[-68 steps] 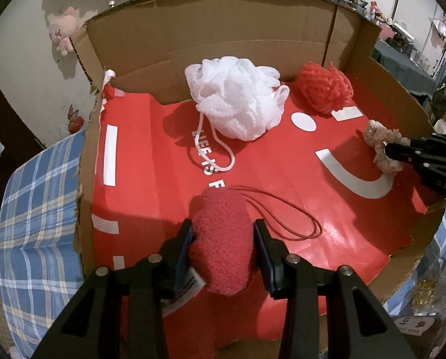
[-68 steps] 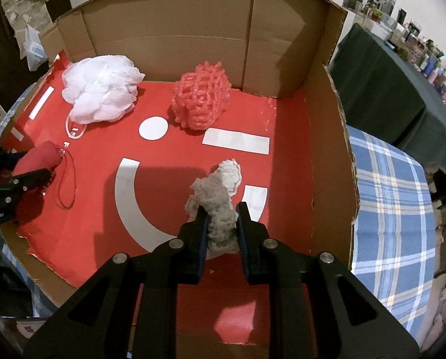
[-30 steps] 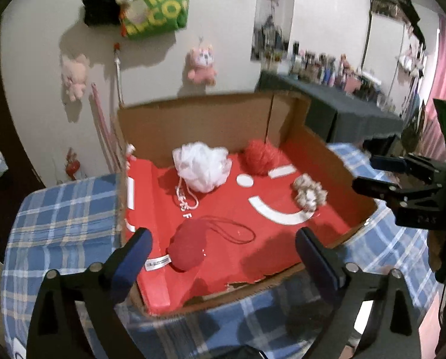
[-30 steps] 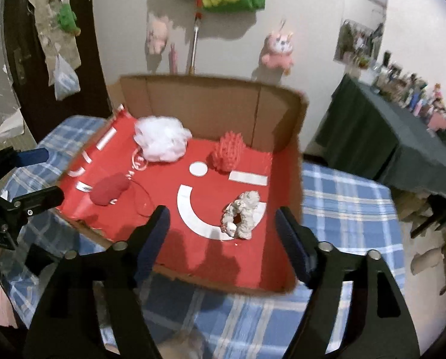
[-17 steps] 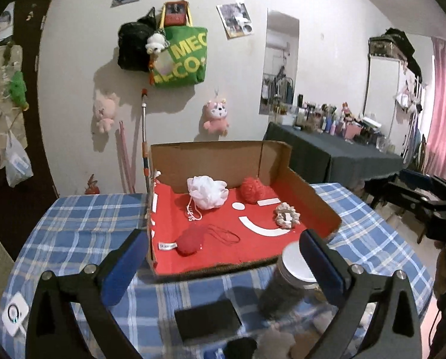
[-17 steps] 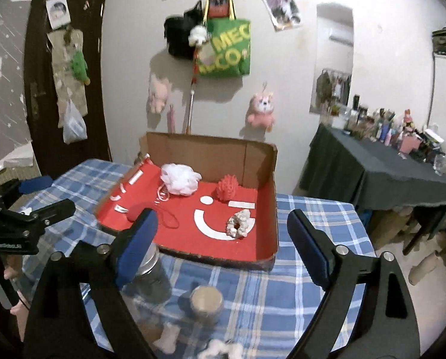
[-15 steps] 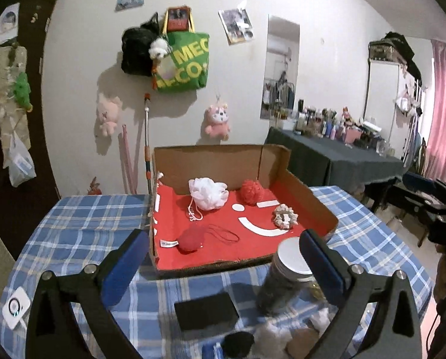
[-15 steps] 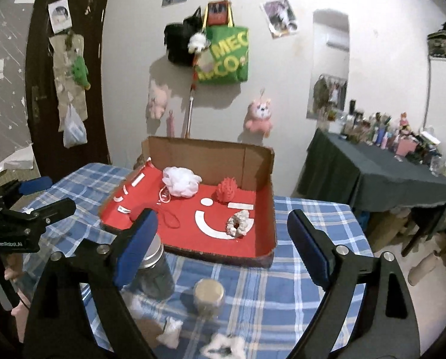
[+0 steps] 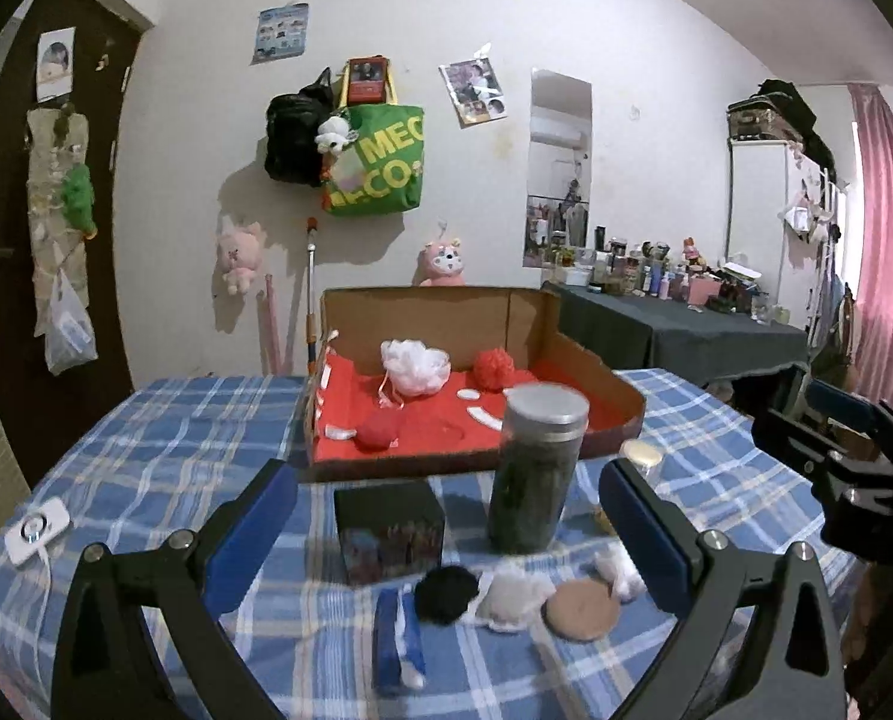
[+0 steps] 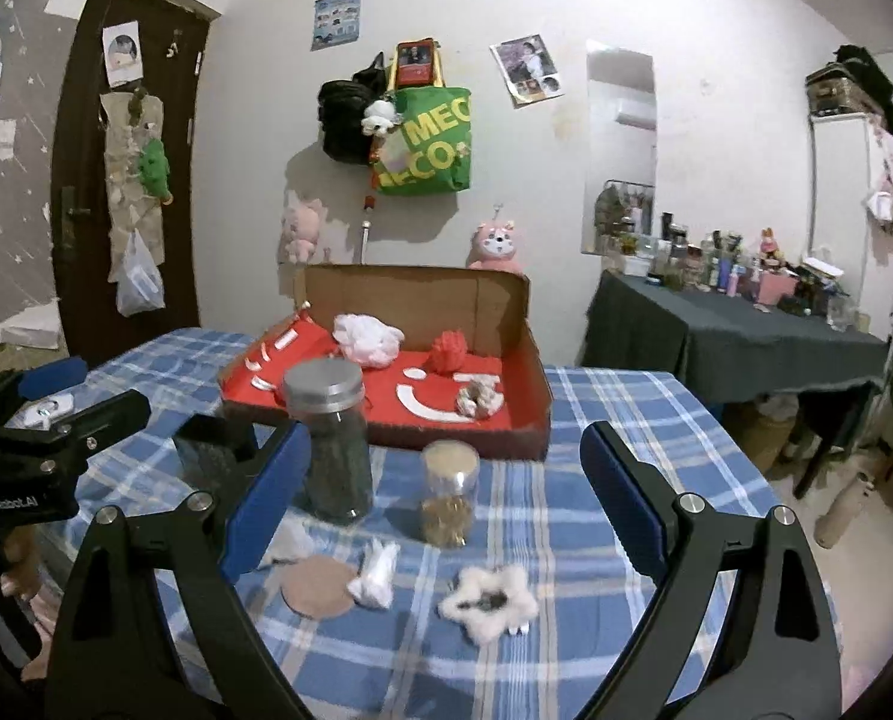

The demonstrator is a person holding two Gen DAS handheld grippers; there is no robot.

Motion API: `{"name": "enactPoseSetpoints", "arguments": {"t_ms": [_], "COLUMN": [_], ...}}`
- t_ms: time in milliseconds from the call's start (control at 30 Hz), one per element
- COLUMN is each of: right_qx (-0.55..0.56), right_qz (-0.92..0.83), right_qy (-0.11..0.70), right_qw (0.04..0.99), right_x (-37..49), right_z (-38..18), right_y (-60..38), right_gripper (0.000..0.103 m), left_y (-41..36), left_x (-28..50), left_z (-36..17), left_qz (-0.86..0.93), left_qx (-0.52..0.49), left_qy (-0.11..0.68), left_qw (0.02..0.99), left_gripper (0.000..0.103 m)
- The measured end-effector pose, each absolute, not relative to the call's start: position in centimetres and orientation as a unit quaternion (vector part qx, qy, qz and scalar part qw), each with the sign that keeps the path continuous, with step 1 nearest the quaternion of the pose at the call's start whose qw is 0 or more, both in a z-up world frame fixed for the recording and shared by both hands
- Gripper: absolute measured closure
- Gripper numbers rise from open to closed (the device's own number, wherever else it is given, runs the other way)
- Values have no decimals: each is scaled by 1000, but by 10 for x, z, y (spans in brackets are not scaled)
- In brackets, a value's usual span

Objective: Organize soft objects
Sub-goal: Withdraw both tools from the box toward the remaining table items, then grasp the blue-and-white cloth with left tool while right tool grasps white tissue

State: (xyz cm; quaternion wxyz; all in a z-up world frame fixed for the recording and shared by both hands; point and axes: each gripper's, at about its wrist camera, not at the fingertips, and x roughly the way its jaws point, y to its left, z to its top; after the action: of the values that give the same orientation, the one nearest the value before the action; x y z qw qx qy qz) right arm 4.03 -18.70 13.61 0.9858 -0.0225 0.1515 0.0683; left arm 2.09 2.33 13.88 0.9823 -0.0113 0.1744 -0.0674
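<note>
blue checked tablecloth [image 10: 596, 420] bare right of cardboard box [image 10: 536, 420]; both grippers [image 9: 446, 531] [image 10: 446, 480] wide, empty

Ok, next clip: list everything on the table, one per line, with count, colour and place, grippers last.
cardboard box: 1, brown with red floor, far side of table
white mesh puff: 1, white, back of box
red puff: 1, red, back of box
red pouch: 1, red, box front left
scrunchie: 1, beige, box front right
tall jar: 1, dark, silver lid, before box
small jar: 1, clear, right of tall jar
star pad: 1, white, near edge
left gripper: open, empty
right gripper: open, empty
</note>
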Motion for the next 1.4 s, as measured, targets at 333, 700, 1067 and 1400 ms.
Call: {"name": "enactPoseSetpoints", "arguments": {"t_ms": [333,700,1067,1400], "right_qx": [-12,-1,25,38], "right_qz": [64,68,104,165], "right_qy": [183,253,302,323], "right_qw": [981,965,947,931], "right_x": [41,70,99,107], "right_z": [85,45,28,23], "right_y": [-181,-176,-171,-166], "right_gripper": [11,11,11,79], "left_y": [20,26,39,48], "left_x": [20,34,52,66], "left_z": [85,49,34,22], "left_qz": [-39,-40,-18,-41], "left_qx": [4,-5,-8,-29], "left_qy": [199,256,291,324], "left_qw": [979,966,956,945], "left_gripper": [0,0,2,78]}}
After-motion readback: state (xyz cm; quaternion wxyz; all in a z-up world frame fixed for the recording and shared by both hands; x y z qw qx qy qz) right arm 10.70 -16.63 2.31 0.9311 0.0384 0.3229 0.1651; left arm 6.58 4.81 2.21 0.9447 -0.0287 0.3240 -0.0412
